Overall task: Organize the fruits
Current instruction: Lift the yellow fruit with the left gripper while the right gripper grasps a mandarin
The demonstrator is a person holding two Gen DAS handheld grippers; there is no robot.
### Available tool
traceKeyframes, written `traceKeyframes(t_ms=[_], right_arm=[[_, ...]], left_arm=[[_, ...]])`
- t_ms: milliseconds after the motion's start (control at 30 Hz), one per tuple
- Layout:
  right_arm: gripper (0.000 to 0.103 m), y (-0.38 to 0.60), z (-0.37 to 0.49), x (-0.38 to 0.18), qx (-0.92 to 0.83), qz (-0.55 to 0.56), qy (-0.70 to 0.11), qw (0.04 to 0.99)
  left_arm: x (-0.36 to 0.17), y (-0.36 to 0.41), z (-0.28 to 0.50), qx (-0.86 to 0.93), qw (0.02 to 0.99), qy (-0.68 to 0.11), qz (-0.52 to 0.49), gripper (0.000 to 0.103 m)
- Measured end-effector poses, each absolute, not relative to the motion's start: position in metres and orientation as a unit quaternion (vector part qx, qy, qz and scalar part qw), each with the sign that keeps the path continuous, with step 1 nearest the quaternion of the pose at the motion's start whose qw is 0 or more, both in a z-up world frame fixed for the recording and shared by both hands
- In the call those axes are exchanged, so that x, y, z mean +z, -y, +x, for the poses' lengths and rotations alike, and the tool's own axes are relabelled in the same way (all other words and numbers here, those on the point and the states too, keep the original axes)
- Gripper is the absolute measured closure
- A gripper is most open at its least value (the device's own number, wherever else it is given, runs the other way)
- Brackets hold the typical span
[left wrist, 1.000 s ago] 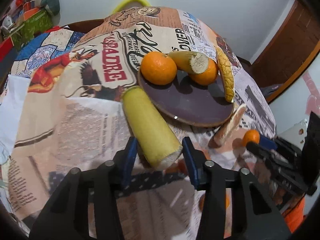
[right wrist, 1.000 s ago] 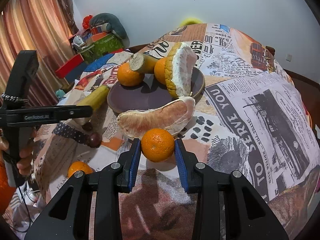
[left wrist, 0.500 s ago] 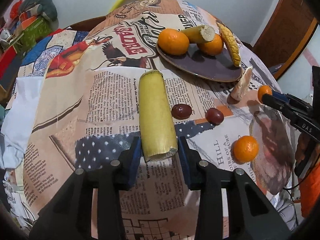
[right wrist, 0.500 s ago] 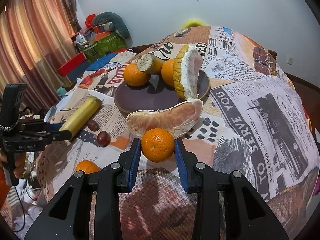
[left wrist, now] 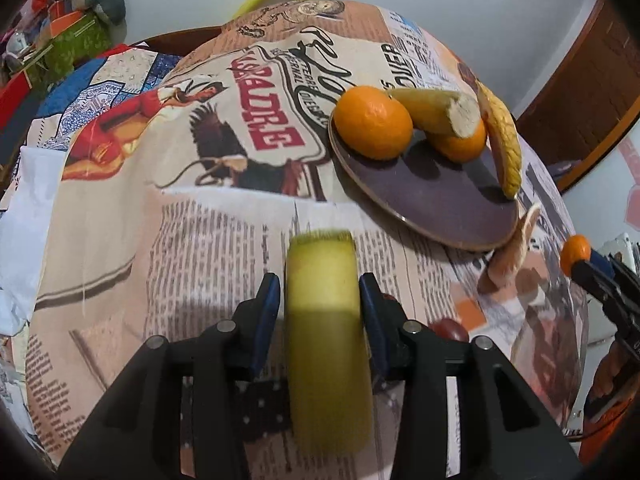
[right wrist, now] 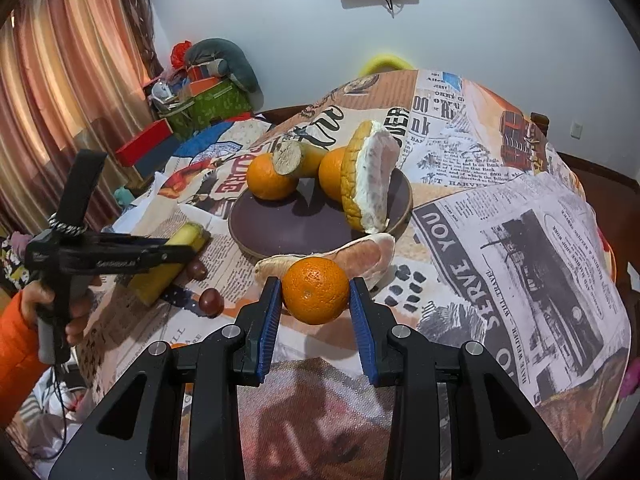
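Observation:
My left gripper is shut on a yellow-green banana piece and holds it tilted above the table, short of the dark round plate. The plate holds two oranges, a cut banana piece and a pomelo wedge. My right gripper is shut on an orange, in front of a pomelo slice lying by the plate. The left gripper with its banana shows at the left of the right wrist view.
Two dark chestnut-like fruits lie on the newspaper-print tablecloth left of my right gripper. Another orange peeks out at the table's near left edge. Boxes and cushions stand beyond the table.
My left gripper has closed on the banana piece and lifted it toward the plate. My right gripper keeps holding the orange and has hardly moved.

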State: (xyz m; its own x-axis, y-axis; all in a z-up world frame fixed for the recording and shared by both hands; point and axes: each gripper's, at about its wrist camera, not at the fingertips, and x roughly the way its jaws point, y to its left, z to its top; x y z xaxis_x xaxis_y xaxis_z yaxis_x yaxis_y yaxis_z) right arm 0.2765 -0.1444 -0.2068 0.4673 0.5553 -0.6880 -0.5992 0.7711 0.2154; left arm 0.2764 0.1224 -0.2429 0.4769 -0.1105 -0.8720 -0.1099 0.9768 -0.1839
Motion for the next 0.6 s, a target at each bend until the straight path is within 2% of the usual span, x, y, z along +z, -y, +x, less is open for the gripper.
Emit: traceKeyframes(t_ms=[167, 600], right_arm=[[0.071, 0.144, 0.279, -0.206, 0.336, -0.027, -0.389, 0.857], [0.071, 0.139, 0.286, -0.181, 0.337, -0.014, -0.357, 0.871]], left_arm=[[-0.233, -0.118, 0.267, 0.005, 0.862, -0.499, -0.088, 0.067], [-0.156, -0.096, 0.235, -0.036, 0.908, -0.412, -0.073, 0.068]])
